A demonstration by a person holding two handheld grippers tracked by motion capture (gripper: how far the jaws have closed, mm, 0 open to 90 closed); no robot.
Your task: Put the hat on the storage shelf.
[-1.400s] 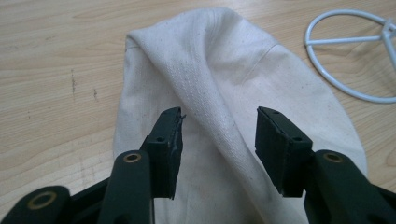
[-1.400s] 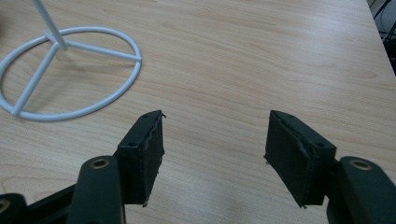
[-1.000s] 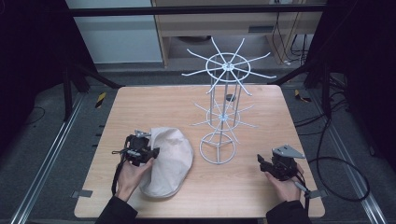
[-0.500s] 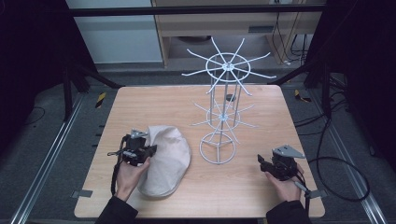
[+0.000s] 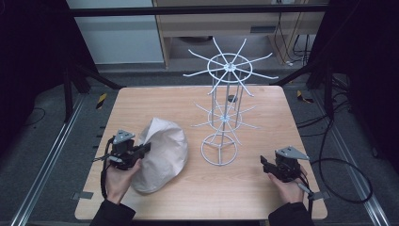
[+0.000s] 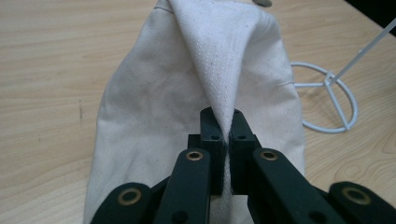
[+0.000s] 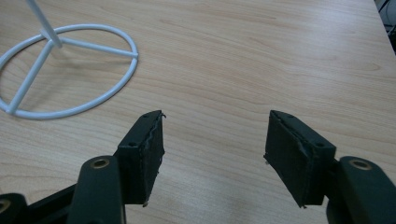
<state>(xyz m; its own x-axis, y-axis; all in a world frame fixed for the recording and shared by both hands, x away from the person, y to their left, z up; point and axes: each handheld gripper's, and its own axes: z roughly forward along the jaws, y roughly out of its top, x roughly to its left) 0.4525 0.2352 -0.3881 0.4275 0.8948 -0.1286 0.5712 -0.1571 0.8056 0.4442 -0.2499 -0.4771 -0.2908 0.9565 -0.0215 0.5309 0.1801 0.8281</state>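
Gripping a raised fold of the beige cloth cap (image 5: 160,155), the left gripper (image 5: 143,149) sits at the table's (image 5: 155,101) near left, its two jaws pressed tight together on the fabric, as the left gripper view shows with the cap (image 6: 196,93) pulled up into a ridge between them. The rest of the cap lies slumped on the wood, its far side lifted into a peak. Just to the cap's right stands a white wire rack (image 5: 226,108), its ring base (image 5: 219,149) on the table close beside the cloth without clearly touching it, and spokes fanning out at two levels above. A small dark object (image 5: 231,98) lies on the table behind the rack. At the near right, well apart from the rack, the right gripper (image 5: 262,164) is held low over bare wood, jaws spread wide with nothing between them; the right gripper view shows the ring base (image 7: 70,65) ahead and to its left.
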